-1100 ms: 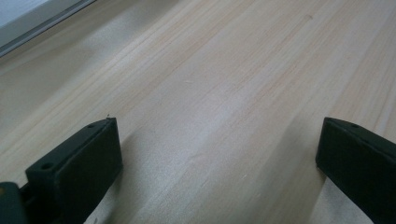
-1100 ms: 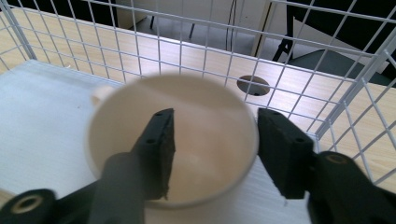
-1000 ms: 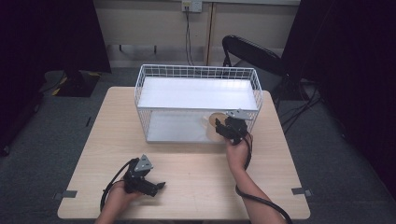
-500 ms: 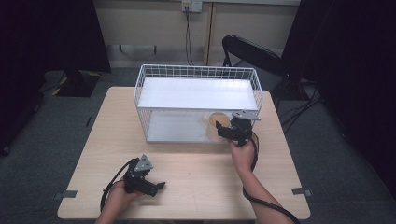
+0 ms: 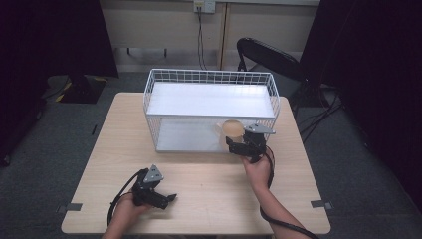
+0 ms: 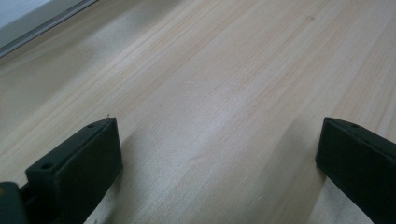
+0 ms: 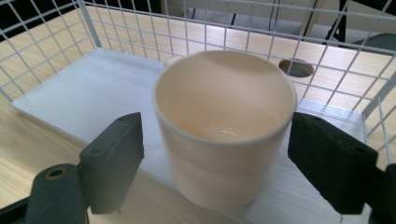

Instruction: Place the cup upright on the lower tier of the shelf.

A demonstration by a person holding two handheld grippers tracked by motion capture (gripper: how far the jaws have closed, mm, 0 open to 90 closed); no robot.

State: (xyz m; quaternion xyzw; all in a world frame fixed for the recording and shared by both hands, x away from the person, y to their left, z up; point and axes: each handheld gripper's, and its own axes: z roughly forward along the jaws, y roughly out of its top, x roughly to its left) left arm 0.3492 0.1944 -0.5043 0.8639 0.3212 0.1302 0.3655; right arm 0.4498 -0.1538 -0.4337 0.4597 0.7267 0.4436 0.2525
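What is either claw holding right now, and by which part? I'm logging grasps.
Nothing. The right claw stands open around the cup, jaws clear of its sides; the left claw is open over bare table.

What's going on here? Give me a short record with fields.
Table: light wood
Basket: white wire, open toward the person, white board as its floor
Cup: cream, upright, on the board's front edge
Right gripper: open, one jaw on each side of the cup, apart from it
Left gripper: open, low over bare wood
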